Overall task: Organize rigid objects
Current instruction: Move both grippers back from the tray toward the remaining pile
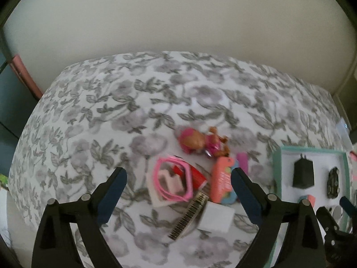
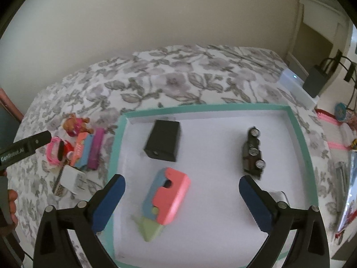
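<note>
Right gripper (image 2: pixel 181 203) spread wide, nothing pinched; coral-and-blue toy (image 2: pixel 166 197) lying between the fingers, untouched, inside the teal-rimmed tray (image 2: pixel 299 138). In that tray: one black charger (image 2: pixel 164 140) at far left, one toy car (image 2: pixel 253 151) at far right. Left gripper (image 1: pixel 178 197) also spread, empty, above a pile on the flowered cloth (image 1: pixel 111 102): one pink glasses frame (image 1: pixel 173 182), one doll (image 1: pixel 200 143), one white plug (image 1: pixel 216 220).

between right fingers (image 2: pixel 101 203): carrot-shaped toy (image 2: pixel 166 201), lying in the tray (image 2: pixel 305 149)
ahead of it: charger block (image 2: pixel 164 140)
ahead, by the right finger: toy car (image 2: pixel 253 151)
left, outside the tray: toy pile (image 2: pixel 75 156) on the bed (image 2: pixel 178 78)
</note>
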